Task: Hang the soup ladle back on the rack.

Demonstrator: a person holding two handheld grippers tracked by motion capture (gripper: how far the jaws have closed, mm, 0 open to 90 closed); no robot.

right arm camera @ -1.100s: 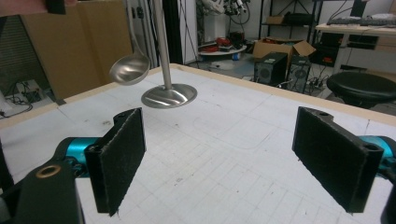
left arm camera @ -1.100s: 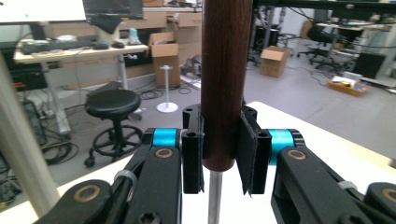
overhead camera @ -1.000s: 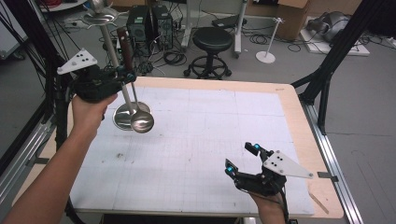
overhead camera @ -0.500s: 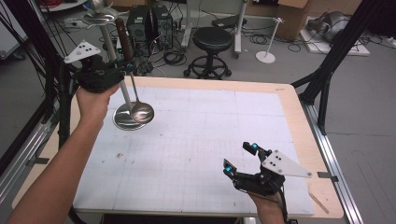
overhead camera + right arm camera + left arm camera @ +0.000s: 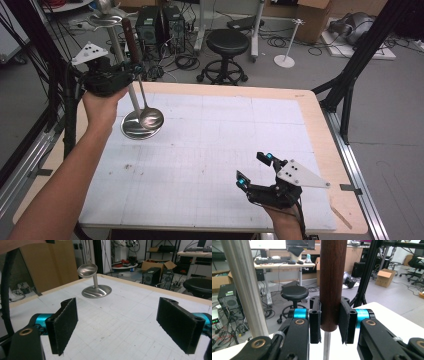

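A ladle with a dark wooden handle [image 5: 129, 36] and a steel bowl [image 5: 151, 118] hangs upright at the table's far left. My left gripper [image 5: 135, 68] is shut on the handle [image 5: 332, 282], its pads [image 5: 344, 322] pressing both sides near the handle's lower end. The bowl [image 5: 87, 270] hangs just above the round base [image 5: 135, 130] of a steel stand, whose pole [image 5: 244, 285] rises close beside the ladle. My right gripper [image 5: 254, 169] rests low near the table's front right, open, with nothing between its pads [image 5: 63, 325].
The white gridded mat [image 5: 220, 130] covers the wooden table [image 5: 320, 125]. Behind the far edge stand a black stool [image 5: 227, 47], computer cases [image 5: 160, 27] and cables. A black frame leg [image 5: 350, 85] stands at the right.
My left hand has lifted the ladle a little, so its bowl hangs higher over the stand's base. The right gripper has stayed where it was.
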